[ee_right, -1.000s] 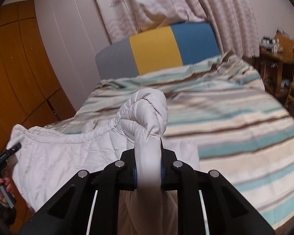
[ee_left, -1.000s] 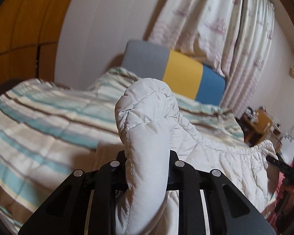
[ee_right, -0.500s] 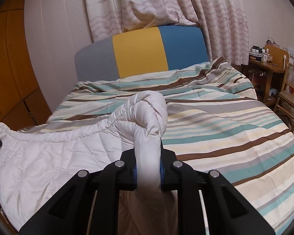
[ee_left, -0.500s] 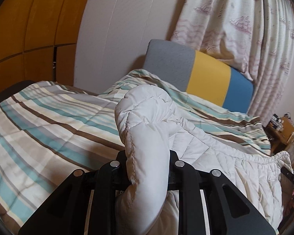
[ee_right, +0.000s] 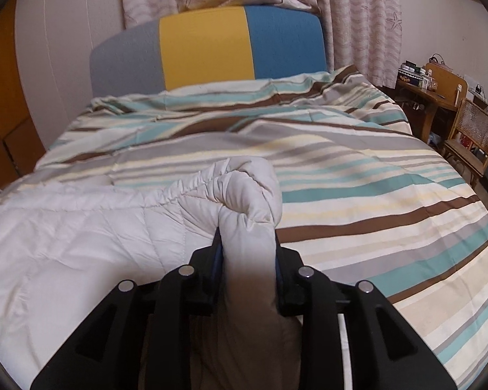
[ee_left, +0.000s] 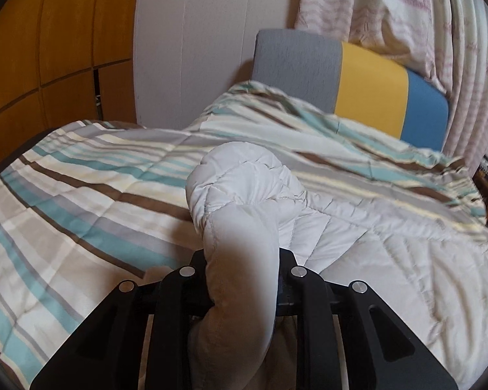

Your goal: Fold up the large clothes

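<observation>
Gripping 1 bunched corner each, the 2 black two-finger grippers hold 1 white quilted padded garment (ee_left: 390, 260) over the striped bedspread (ee_left: 81, 195). The left gripper (ee_left: 242, 260) has its jaws closed tight on a thick roll of the white fabric, which bulges up and forward past the fingertips. The right gripper (ee_right: 247, 256) is likewise clamped on a twisted wad of the same garment (ee_right: 65, 227), with blue pads just showing at either side of the cloth.

Between the 2 held corners, the garment's body spreads flat on the bedspread, on the part nearest the cameras; its far edge is stitched and slightly gathered.

The bedspread (ee_right: 358, 195) carries teal, brown, grey and cream stripes and covers 1 bed. Behind the bedspread stands 1 headboard (ee_right: 208, 48) in 3 panels: grey, yellow, blue. Above the headboard hangs a pale curtain (ee_right: 358, 16) printed with pink ships and starfish. Left of the bedspread are orange wooden panels (ee_left: 48, 48) and a white wall. Right of the bedspread sit 1 cluttered wooden desk (ee_right: 429, 94) and 1 cane-backed chair (ee_right: 471, 136).
</observation>
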Motion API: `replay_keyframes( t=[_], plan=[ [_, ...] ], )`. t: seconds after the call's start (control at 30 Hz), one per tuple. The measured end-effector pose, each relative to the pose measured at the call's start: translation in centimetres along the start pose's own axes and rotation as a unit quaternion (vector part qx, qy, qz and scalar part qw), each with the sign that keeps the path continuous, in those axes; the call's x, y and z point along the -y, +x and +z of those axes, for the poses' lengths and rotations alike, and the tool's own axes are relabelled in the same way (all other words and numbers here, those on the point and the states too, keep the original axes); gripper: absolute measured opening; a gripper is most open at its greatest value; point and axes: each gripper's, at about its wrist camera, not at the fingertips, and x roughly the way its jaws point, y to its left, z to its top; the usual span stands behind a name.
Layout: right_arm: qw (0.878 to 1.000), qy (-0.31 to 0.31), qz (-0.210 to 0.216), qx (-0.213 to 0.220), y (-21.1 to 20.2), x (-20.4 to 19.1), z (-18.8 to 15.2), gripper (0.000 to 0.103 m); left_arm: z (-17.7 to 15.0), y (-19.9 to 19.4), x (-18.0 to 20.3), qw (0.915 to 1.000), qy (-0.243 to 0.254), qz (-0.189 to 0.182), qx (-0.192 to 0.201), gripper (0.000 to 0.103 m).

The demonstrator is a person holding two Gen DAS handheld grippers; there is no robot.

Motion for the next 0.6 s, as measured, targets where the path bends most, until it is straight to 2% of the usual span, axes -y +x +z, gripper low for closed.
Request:
replay_keyframes(
  t=[0.03, 0.3, 0.43, 0.53, 0.6],
  plan=[
    [1.000, 0.000, -0.003, -0.005, 0.3, 0.0, -0.1, 0.028, -0.4, 0.7, 0.0, 1.0000, 0.001, 0.005, -0.008, 0.026],
    [0.998, -0.022, -0.027, -0.045, 3.0, -0.8, -1.0, 0.041, -1.7, 2.6, 1.0, 0.9989, 0.025, 0.028, -0.029, 0.026],
    [0.998, -0.023, -0.027, -0.058, 4.0, -0.9, -1.1, 0.044, -1.7, 3.3, 1.3, 0.9979, 0.032, 0.034, -0.045, 0.031],
    [0.998, -0.023, -0.028, -0.059, 4.1, -0.8, -1.2, 0.045, -1.6, 3.3, 1.5, 0.9973, 0.036, 0.040, -0.051, 0.036],
    [0.998, -0.023, -0.030, -0.059, 4.1, -0.9, -1.2, 0.045, -1.5, 3.1, 1.7, 0.9963, 0.039, 0.052, -0.056, 0.045]
  ],
)
